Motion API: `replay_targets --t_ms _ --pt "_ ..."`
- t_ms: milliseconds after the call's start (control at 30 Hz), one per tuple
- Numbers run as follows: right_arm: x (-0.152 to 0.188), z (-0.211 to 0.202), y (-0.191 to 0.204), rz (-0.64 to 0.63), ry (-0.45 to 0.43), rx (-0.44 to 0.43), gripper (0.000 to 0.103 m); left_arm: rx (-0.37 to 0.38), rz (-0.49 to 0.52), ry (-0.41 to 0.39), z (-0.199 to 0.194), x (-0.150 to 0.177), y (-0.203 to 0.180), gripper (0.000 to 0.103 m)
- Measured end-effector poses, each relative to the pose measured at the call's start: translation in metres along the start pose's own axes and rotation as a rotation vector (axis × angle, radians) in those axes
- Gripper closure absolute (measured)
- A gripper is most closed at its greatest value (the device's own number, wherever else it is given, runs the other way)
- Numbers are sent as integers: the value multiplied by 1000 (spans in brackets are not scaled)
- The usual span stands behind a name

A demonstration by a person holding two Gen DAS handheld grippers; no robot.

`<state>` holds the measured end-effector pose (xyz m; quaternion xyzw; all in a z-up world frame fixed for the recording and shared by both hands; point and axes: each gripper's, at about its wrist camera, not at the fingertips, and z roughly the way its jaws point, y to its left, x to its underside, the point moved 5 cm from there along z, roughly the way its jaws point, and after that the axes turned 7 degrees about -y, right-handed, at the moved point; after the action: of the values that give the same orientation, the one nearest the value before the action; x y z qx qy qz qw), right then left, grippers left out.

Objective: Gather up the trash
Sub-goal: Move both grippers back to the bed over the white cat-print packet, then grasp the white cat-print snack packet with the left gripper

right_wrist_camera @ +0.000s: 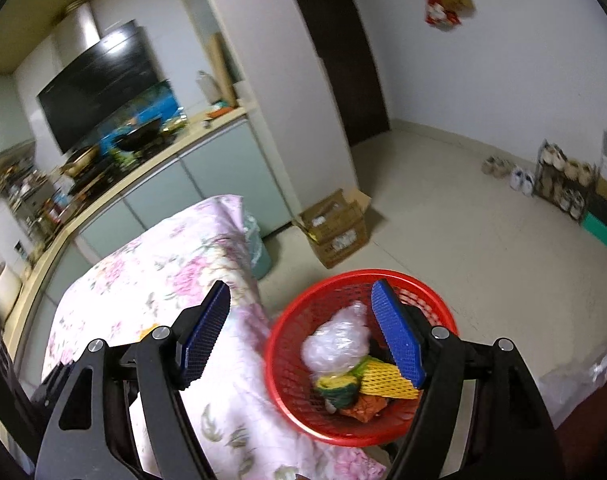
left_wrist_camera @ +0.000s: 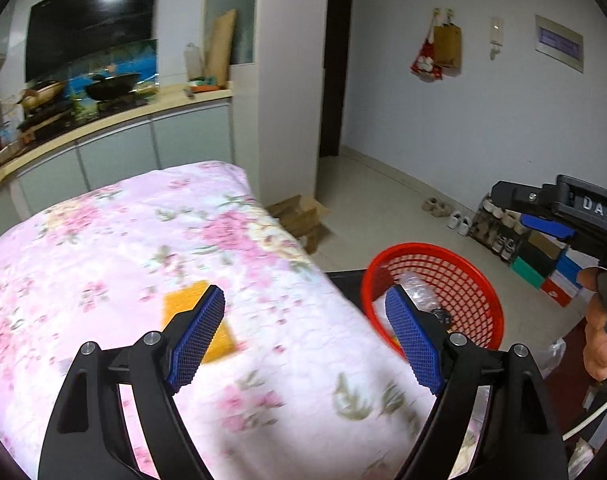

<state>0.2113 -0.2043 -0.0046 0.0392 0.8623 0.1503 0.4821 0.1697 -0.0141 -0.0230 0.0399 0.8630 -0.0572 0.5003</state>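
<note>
Closest in, the left gripper (left_wrist_camera: 303,336) hangs over the flowered cloth (left_wrist_camera: 143,248) with its blue pads (left_wrist_camera: 197,340) spread wide and nothing between them; they touch neither the cloth nor anything on it. Taking the red basket (right_wrist_camera: 287,360) as the marker, this gripper sits to its left, above the table edge.

Just left of the basket, on the cloth, lies a flat orange-yellow piece (left_wrist_camera: 191,300), partly hidden behind the left gripper's near pad. I judge it to be trash not yet gathered, though the blur keeps me from saying what it is.

Then the basket itself, standing just beside the covered table and lower than its top. Inside it already rest a crumpled clear plastic bag (right_wrist_camera: 339,340), a yellow foam net (right_wrist_camera: 383,380), a green-and-yellow bundle and an orange scrap at the bottom. So a good part of the collecting looks done.

Over the basket, a little to its right rim, the right gripper (right_wrist_camera: 303,332) is likewise spread apart and empty, its pads clear of the rubbish below. In the left wrist view it shows above and right of the basket, with the person's hand (left_wrist_camera: 599,344) behind it.

What remains, as far as I can tell, is the piece on the cloth; some clear plastic on the floor right of the basket may also count.
</note>
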Motion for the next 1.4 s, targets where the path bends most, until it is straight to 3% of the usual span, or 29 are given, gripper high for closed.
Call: replay_targets --t_ms 533,700,833,933,1100,1400 --pt "26 -5 58 -168 -8 -97 26 -175 -98 -37 -60 9 103 22" --pt "30 -7 64 -182 -9 -99 25 -271 -185 -74 -85 10 166 22" --pt "34 -6 67 -187 -1 -98 25 -279 -278 -73 -92 22 196 22" --pt "37 -4 70 -193 13 -101 25 -238 -302 -42 -82 34 198 22" --pt "41 0 72 -200 31 -106 25 -200 -254 52 -42 58 180 22" --pt "45 5 71 -196 47 -101 25 -229 -231 142 -2 84 179 22"
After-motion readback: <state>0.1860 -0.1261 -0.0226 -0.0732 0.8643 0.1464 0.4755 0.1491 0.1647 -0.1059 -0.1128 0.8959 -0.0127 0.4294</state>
